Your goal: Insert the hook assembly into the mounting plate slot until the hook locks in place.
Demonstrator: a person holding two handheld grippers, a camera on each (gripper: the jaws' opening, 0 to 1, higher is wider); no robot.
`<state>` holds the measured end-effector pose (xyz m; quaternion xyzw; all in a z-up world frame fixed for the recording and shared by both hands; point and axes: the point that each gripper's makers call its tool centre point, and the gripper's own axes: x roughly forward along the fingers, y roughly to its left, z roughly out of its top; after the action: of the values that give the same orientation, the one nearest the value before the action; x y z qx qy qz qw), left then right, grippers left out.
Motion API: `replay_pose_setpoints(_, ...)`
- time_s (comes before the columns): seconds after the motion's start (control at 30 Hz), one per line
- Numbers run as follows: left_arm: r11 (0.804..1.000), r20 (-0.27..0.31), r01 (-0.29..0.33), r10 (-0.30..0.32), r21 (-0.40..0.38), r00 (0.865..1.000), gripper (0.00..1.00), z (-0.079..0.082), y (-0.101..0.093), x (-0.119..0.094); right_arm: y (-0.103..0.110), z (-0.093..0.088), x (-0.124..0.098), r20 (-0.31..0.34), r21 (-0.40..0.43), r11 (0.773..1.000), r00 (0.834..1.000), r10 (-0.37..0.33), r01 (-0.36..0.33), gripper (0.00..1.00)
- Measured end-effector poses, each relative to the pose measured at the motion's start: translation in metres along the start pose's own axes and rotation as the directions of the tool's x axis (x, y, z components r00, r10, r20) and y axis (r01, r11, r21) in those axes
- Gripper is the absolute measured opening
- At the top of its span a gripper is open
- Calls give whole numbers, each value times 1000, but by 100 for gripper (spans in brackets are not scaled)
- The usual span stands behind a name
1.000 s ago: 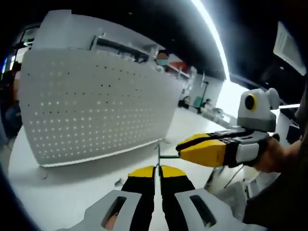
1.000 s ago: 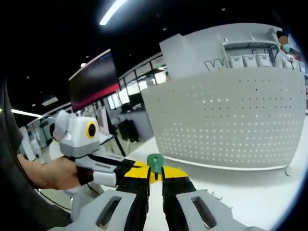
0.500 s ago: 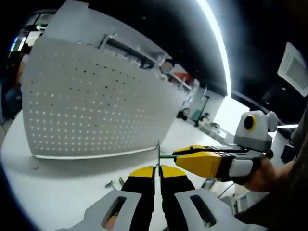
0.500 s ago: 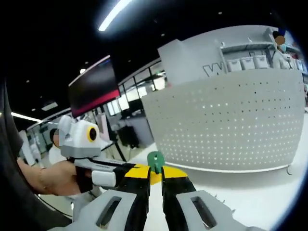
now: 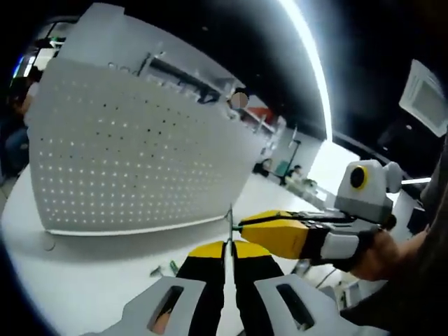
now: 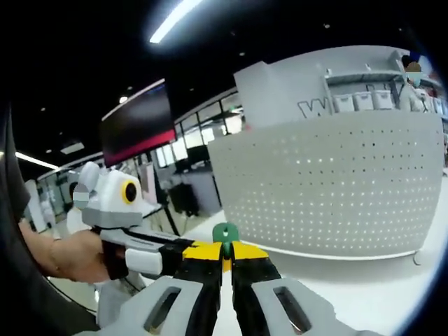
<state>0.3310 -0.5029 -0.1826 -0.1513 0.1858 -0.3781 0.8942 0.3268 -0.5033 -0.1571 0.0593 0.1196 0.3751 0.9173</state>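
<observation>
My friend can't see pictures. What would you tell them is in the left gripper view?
Two yellow and black grippers meet over a white table: the left gripper pinches a thin metal hook, and the right gripper, held in a hand, touches it from the right. A white board with holes stands behind.

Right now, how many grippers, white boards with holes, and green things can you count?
Grippers: 2, the left gripper and the right gripper
White boards with holes: 1, the pegboard
Green things: 1, the green hook piece between the right gripper's tips
Total: 4
</observation>
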Motion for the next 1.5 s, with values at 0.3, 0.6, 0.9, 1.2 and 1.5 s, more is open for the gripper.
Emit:
replay_pose_setpoints(0.3, 1000, 7, 5, -5, 1, 1000, 2, 3, -3, 0, -1, 4, 0, 15, 4, 1000, 1000, -8, 8, 1)
replay_pose_setpoints(0.6, 1000, 16, 10, -10, 15, 1000, 3, 3, -3, -3, 1, 4, 0, 15, 29, 1000, 1000, -9, 9, 0)
replay_pose_setpoints(0.9, 1000, 12, 12, -13, 27, 1000, 4, 2, -2, -4, 3, 3, 2, 2, 23, 1000, 1000, -4, 4, 0)
replay_pose_setpoints(1.2, 999, 8, 13, -14, 39, 1000, 4, 0, -3, -4, 3, 1, 1, 0, 26, 1000, 1000, -3, 3, 0)
replay_pose_setpoints(1.5, 999, 12, 15, -15, 31, 1000, 4, 1, -3, -4, 2, 2, 1, 3, 29, 1000, 1000, -6, 5, 0)
